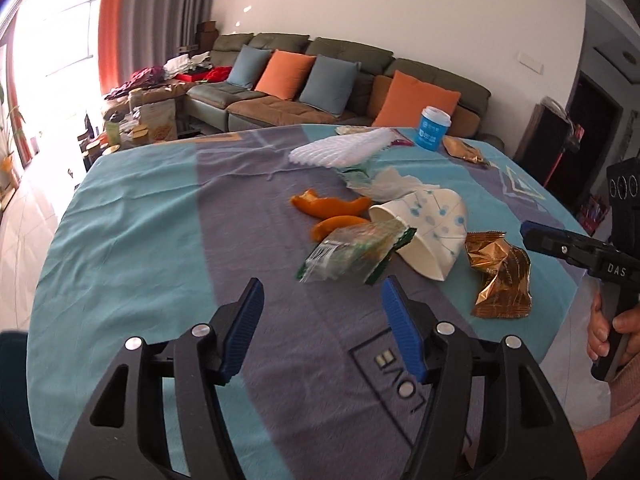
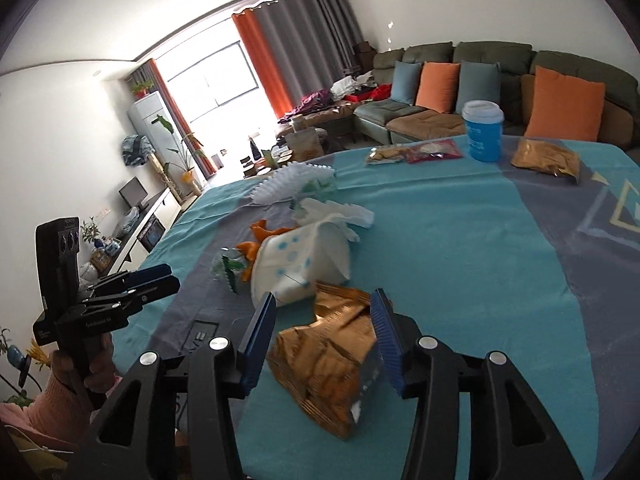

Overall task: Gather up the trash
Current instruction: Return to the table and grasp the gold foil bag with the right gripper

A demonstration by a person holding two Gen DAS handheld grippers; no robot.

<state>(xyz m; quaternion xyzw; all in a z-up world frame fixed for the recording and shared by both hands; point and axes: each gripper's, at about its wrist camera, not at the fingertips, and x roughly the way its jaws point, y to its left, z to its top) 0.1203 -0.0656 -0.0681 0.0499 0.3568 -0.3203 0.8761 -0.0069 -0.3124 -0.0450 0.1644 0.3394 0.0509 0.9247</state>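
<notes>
Your right gripper has its jaws half open and empty, straddling the gold wrapper on the bench; lower squarely, then close. Left gripper: jaws open, empty, clear wrapper just ahead.

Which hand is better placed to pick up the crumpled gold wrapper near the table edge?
Right. The gold wrapper already lies between the open right tongs. The left tongs are open too, but face the clear green wrapper instead.
</notes>
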